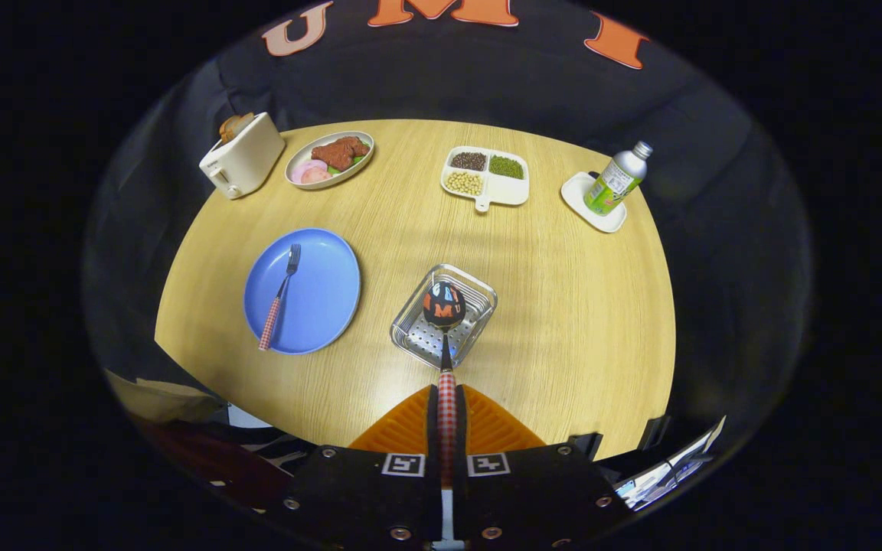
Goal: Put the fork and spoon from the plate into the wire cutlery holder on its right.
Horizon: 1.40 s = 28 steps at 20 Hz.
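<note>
My gripper is shut on the red-checked handle of the spoon, both orange fingers pressing on it. The spoon sticks out ahead of the fingertips, its shiny bowl hanging over the wire cutlery holder, a metal basket with a perforated floor just beyond the fingers. Left of the holder lies the blue plate with the fork on it, tines pointing away, its red-checked handle toward the plate's near rim.
Round wooden table. At the far side stand a white toaster with bread, a plate of meat, a white divided dish of beans, and a bottle on a white coaster.
</note>
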Each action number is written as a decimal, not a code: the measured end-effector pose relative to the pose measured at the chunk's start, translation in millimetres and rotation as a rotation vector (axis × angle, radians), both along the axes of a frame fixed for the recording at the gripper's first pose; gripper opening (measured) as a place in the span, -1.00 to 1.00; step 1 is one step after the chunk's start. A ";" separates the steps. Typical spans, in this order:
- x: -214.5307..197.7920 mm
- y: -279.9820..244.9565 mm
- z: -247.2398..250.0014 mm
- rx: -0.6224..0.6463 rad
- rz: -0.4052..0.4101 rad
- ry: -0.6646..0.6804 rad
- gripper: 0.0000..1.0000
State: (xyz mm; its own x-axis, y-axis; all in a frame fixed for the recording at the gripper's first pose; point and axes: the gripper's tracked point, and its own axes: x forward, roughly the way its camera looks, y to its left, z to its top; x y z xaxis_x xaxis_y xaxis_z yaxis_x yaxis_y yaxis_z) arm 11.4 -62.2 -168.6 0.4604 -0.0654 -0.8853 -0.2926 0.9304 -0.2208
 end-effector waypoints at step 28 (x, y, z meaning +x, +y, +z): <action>30.4 31.8 22.6 -0.039 -0.036 -0.220 0.06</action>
State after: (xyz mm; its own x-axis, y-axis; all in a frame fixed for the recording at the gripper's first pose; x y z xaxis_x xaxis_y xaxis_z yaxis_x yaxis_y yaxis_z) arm 41.8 -30.4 -146.0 0.6387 -0.1174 -0.7605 -0.1999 0.9290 -0.3113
